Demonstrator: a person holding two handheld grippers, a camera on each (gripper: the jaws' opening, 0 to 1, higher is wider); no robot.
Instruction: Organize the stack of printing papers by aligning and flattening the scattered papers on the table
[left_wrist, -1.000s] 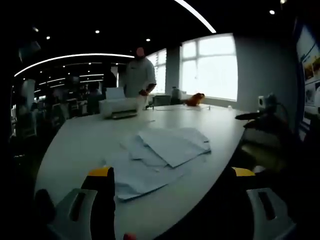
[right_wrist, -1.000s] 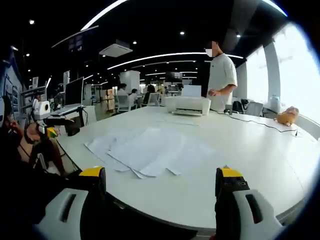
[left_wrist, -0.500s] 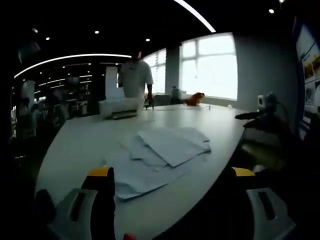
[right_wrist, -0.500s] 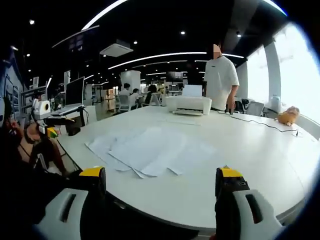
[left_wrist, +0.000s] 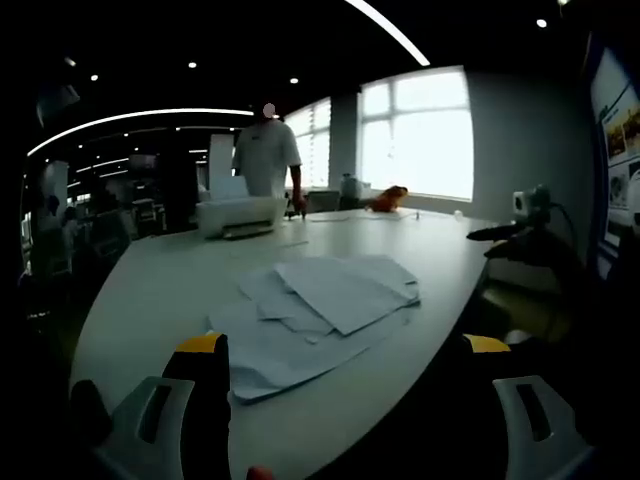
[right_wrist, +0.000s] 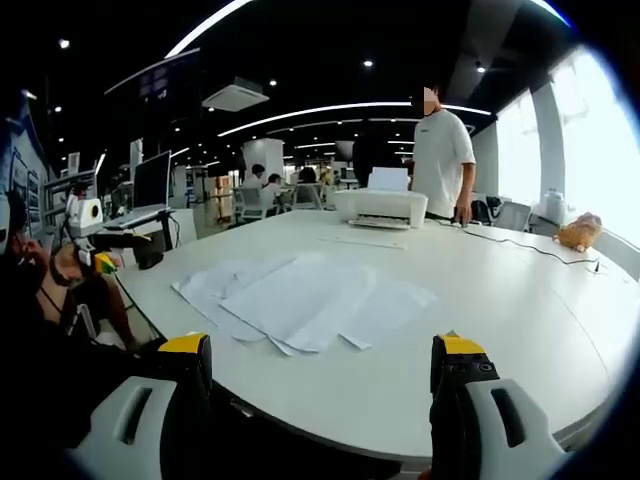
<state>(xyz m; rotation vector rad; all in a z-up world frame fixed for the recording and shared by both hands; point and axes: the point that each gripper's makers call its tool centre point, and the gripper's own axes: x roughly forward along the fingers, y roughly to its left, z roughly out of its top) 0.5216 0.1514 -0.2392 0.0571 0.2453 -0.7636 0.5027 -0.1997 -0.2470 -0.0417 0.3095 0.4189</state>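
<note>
So the loose white printing papers are fanned out in an overlapping mess on the big round white worktop, near the close edge. The left claw has its yellow-tipped jaws spread wide with nothing in them, hanging short of the sheets. Same for the right claw: spread apart, empty, papers lying just past it on the worktop. At the far side sits a white printer, with a person in a white t-shirt standing beside it. An orange plush toy sits by the window.
</note>
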